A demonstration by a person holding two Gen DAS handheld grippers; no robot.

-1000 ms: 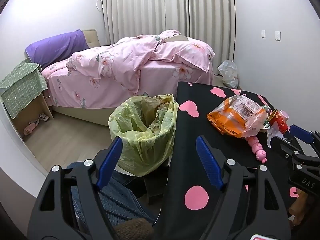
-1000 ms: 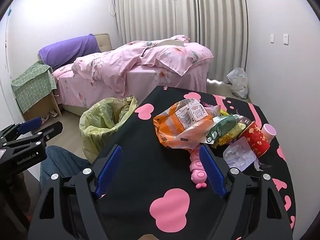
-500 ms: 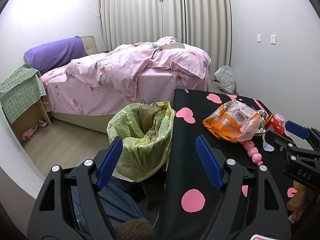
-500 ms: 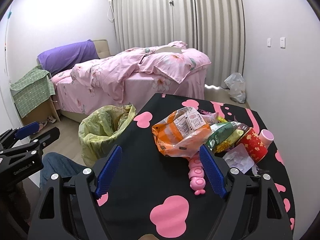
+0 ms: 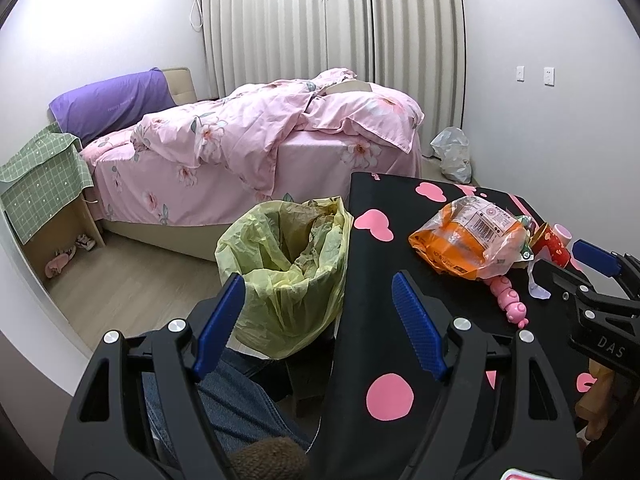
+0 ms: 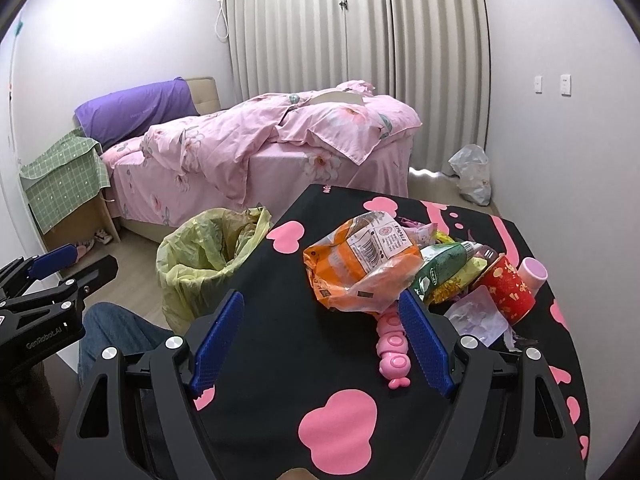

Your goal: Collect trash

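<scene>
Wrapper [image 6: 362, 270] crinkled, orange, barcoded, on table [image 6: 280, 340].

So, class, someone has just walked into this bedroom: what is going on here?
A person holds a gripper in each hand over a black table with pink shapes. Both the left gripper and the right gripper are open and hold nothing. The trash, an orange bag, a green packet and a red cup, lies piled on the table beside a pink toy. The yellow-lined bin stands by the table's left edge. Nothing is picked up yet.
</scene>
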